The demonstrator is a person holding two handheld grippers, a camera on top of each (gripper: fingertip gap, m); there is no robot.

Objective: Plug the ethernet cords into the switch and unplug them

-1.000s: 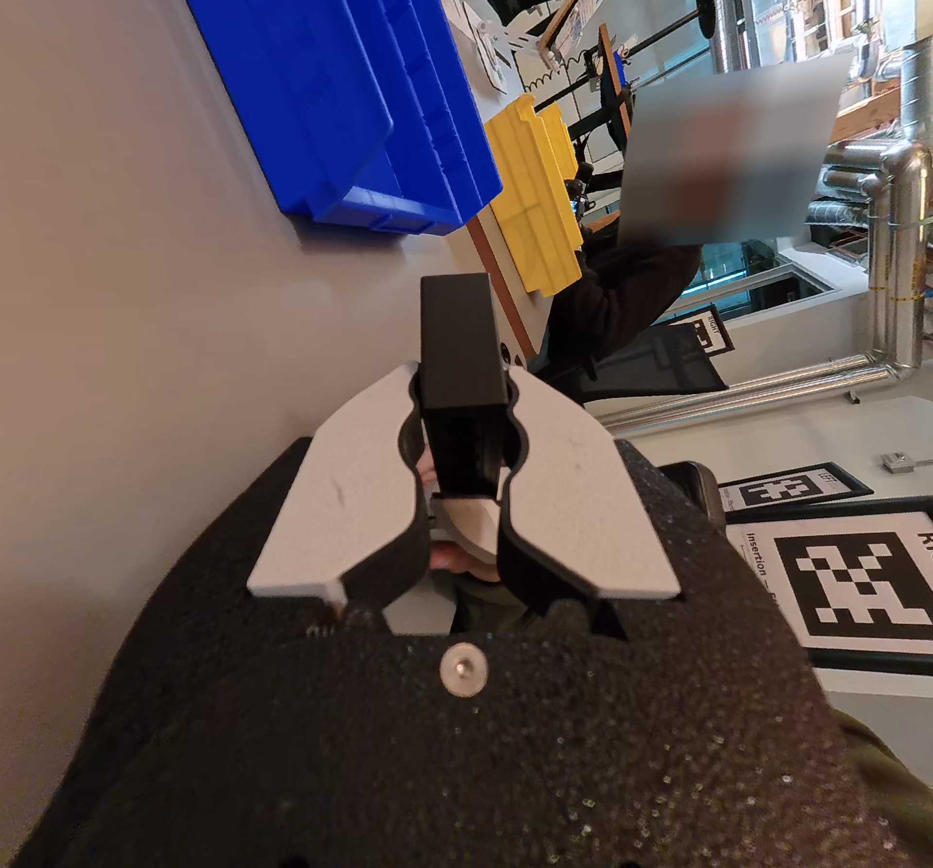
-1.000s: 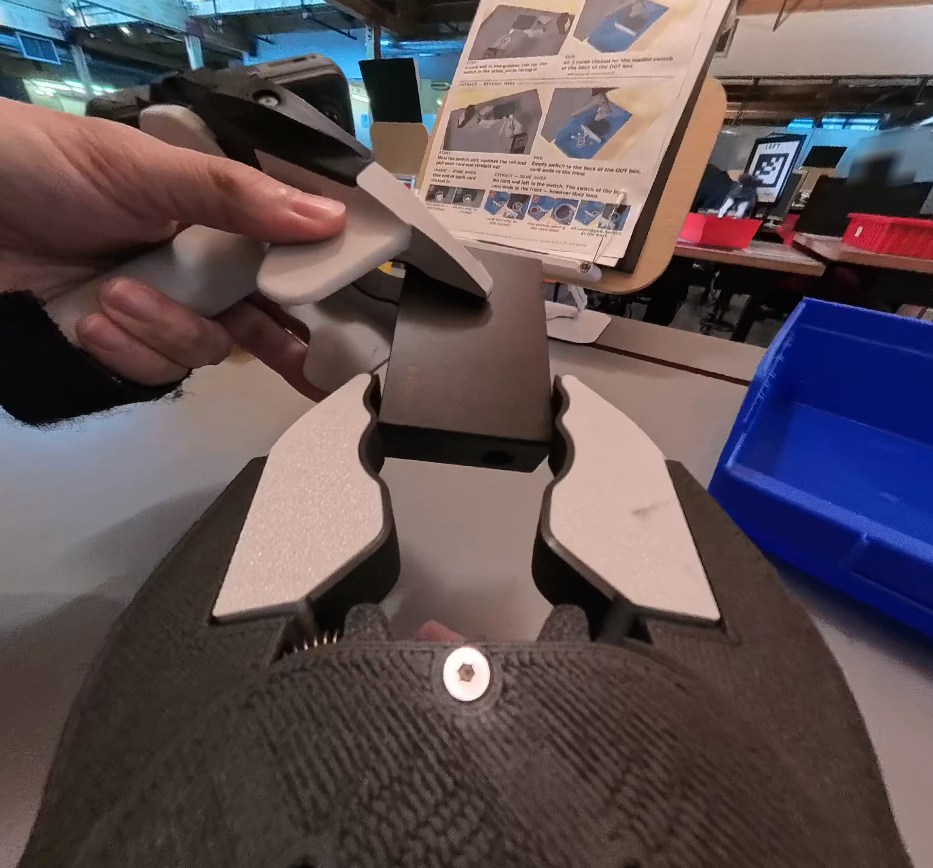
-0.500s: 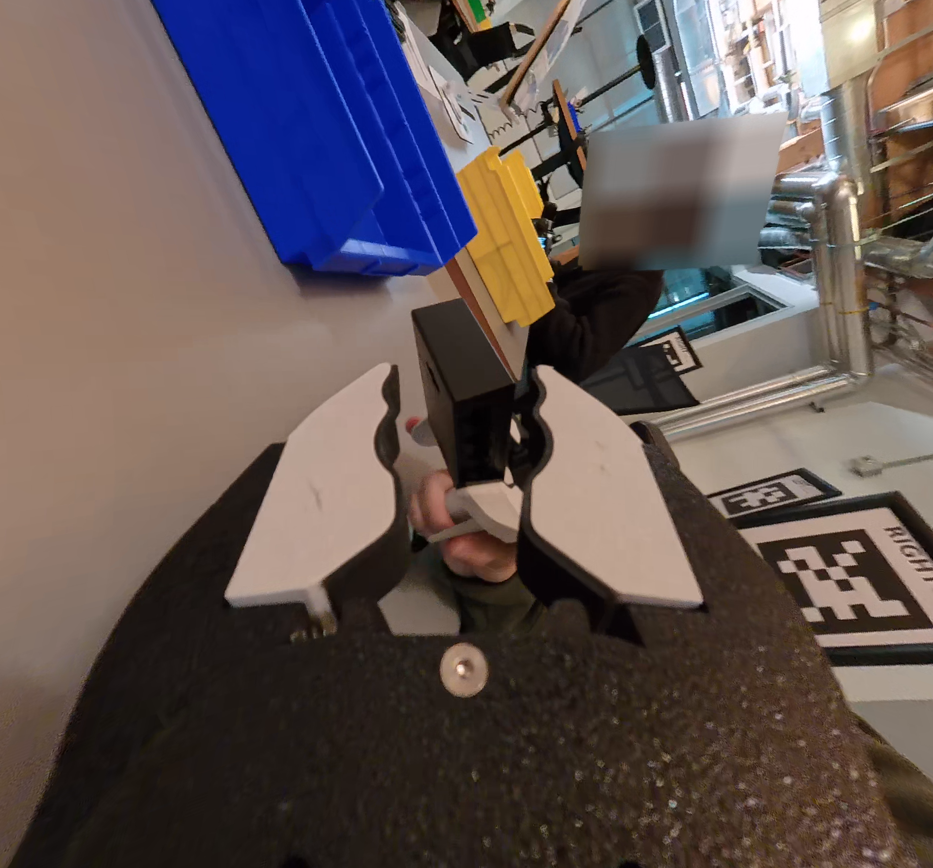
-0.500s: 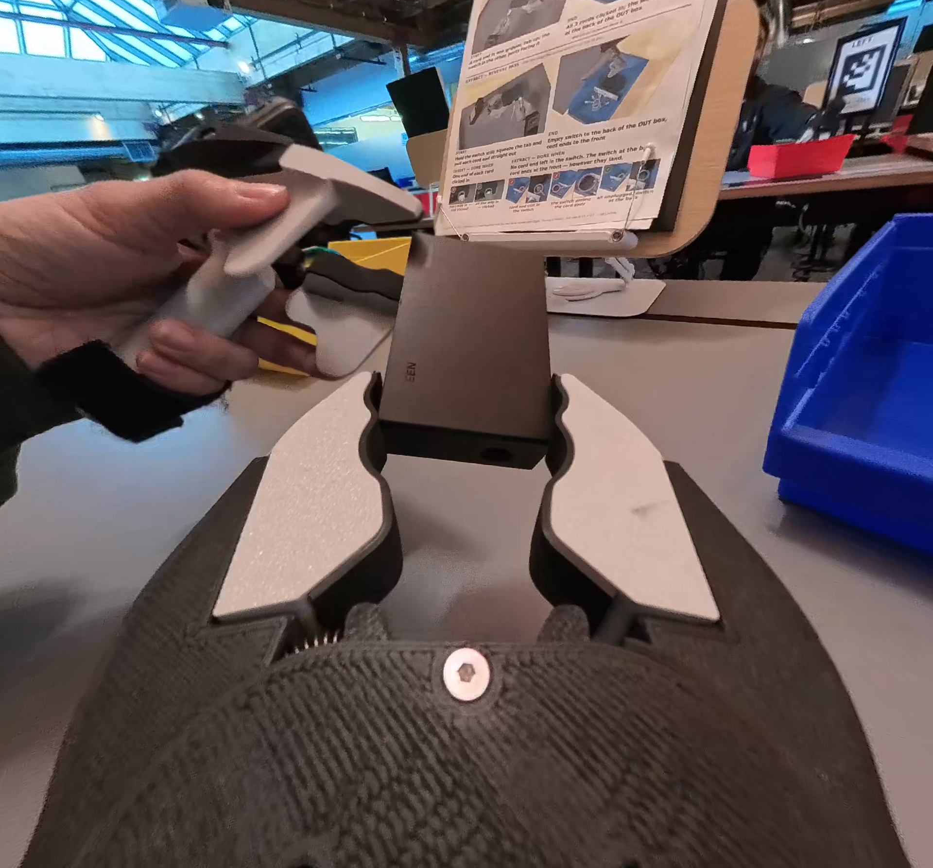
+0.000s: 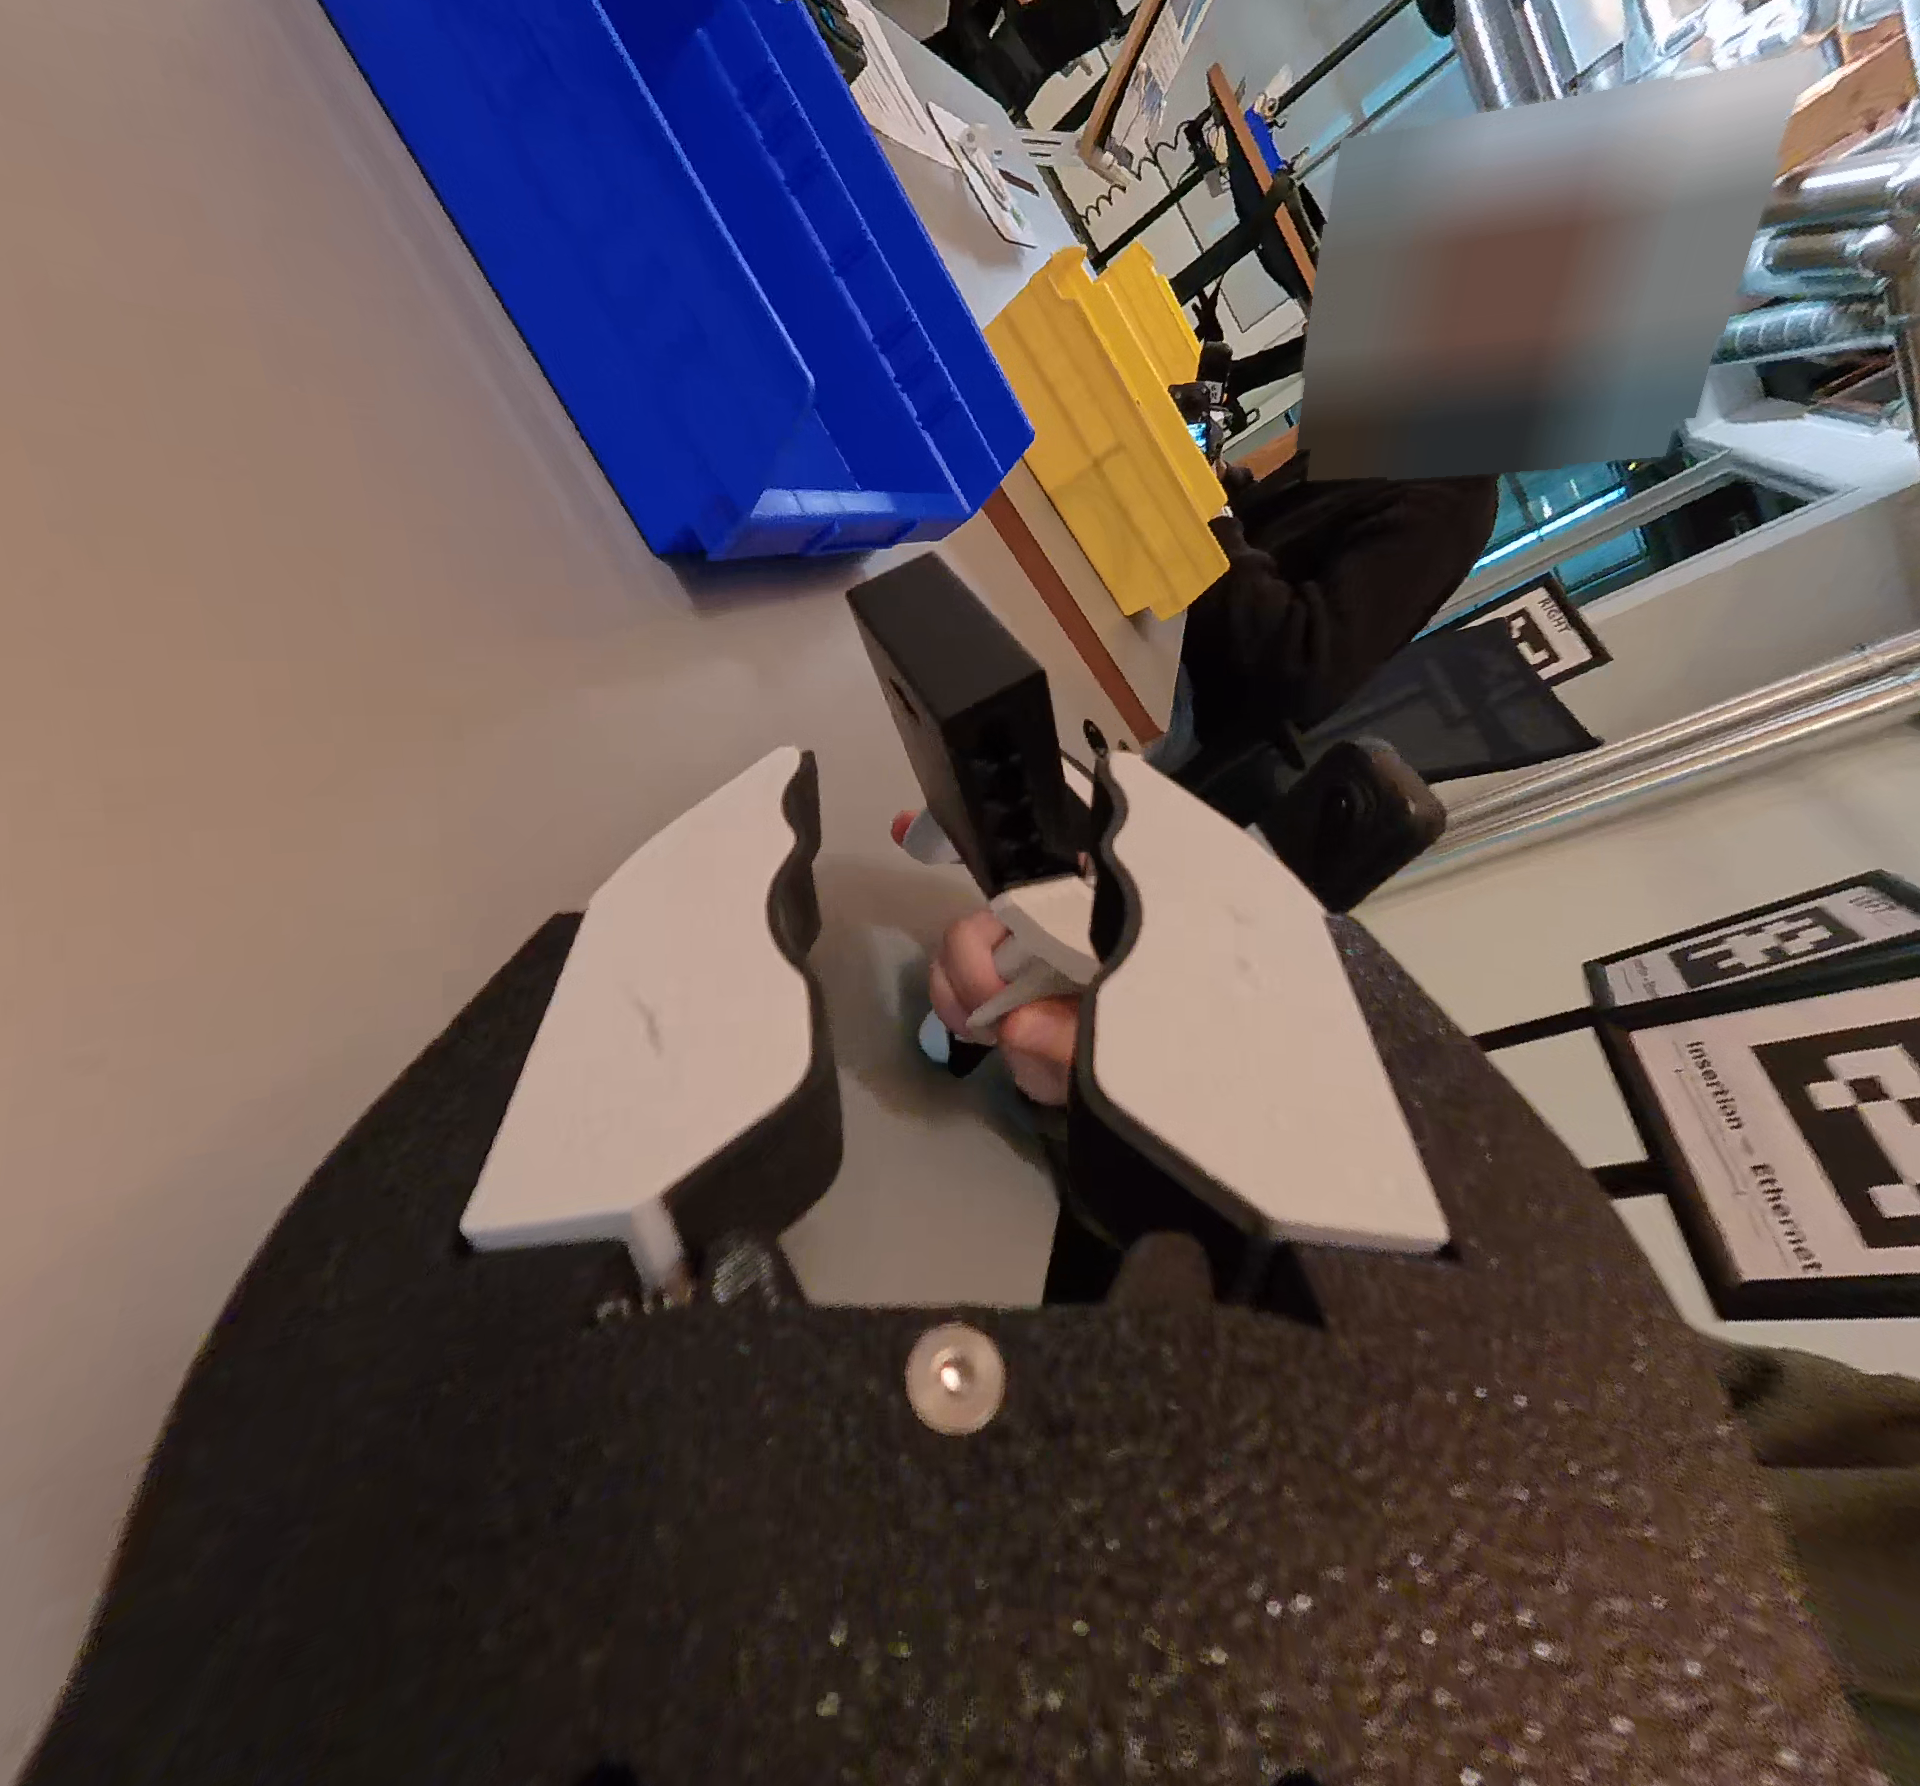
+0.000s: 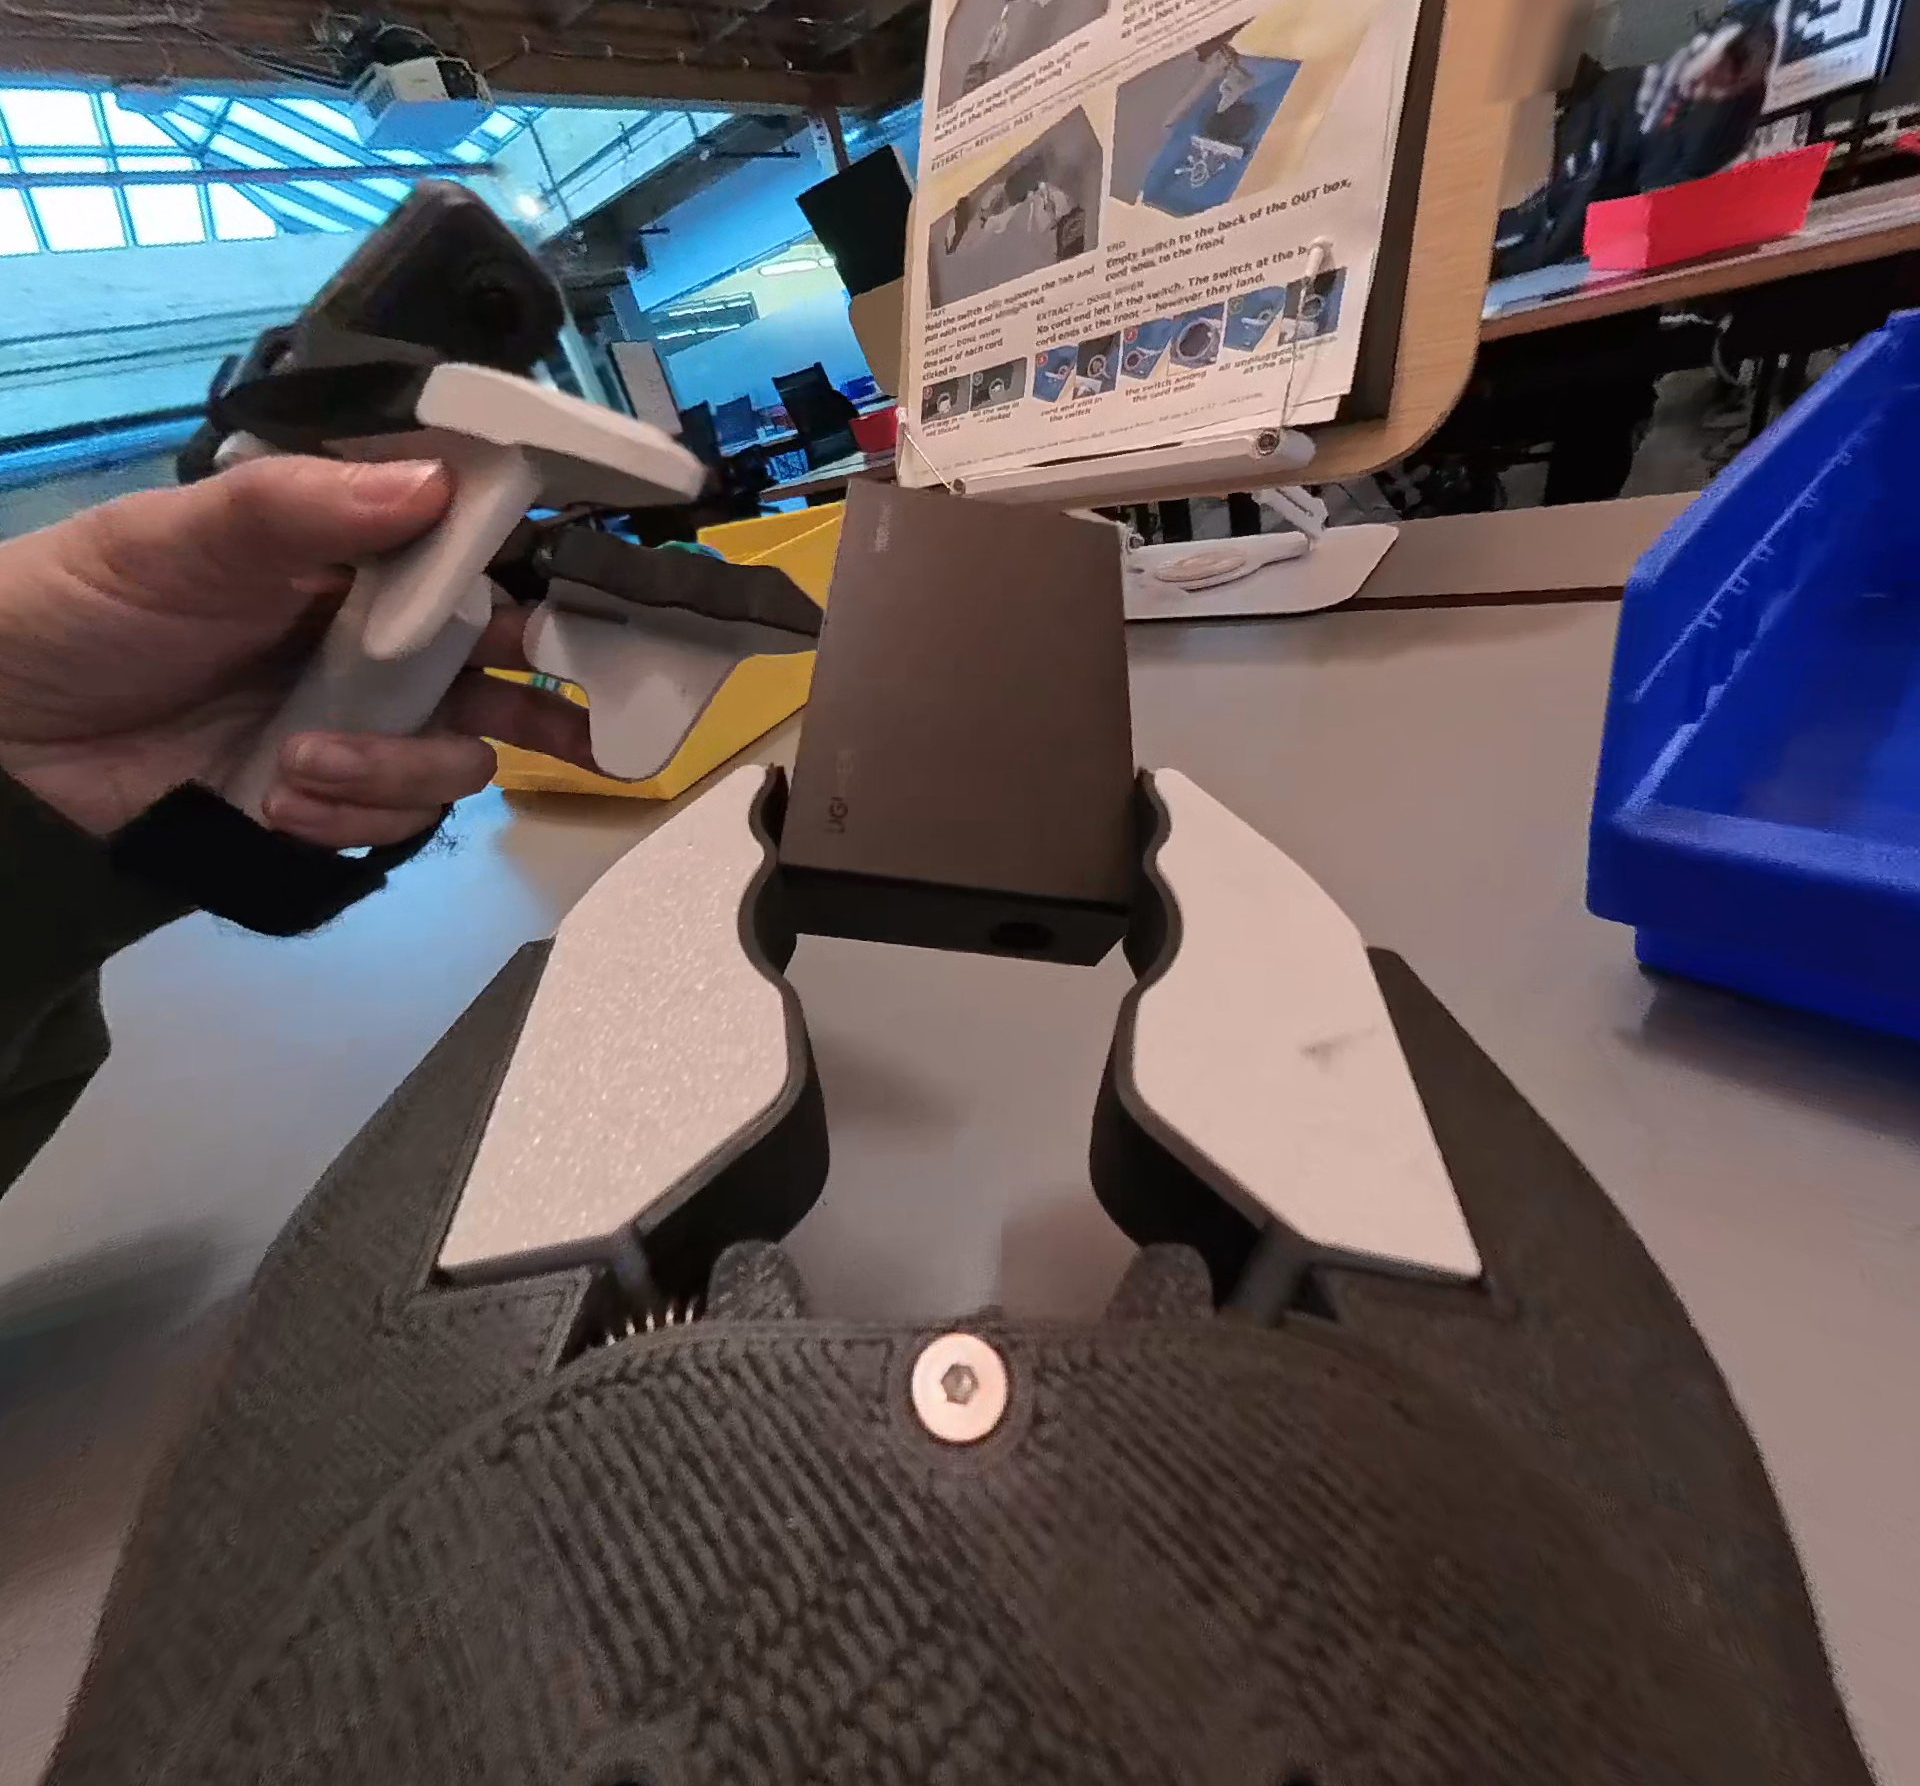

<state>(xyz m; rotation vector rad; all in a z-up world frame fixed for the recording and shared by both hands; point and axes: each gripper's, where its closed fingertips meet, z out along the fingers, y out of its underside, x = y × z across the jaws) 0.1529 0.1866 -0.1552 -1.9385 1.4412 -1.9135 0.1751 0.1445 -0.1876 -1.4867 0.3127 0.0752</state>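
The switch is a flat black box, held above the grey table. My right gripper is shut on its near end, one finger on each side. In the left wrist view the switch stands ahead with its port side facing me, and a hand holds the right gripper under it. My left gripper is open and empty, just short of the switch's port end. In the right wrist view it hovers open at the switch's far left corner, held by a hand. No ethernet cord shows clearly.
A blue bin sits on the table to the right, also in the left wrist view. A yellow bin lies behind the left gripper. An instruction sheet on a stand rises behind the switch. Marker cards and a seated person are nearby.
My left gripper opened, let go of the switch's far end and drew back from it. My right gripper kept its hold on the switch and tilted it up a little.
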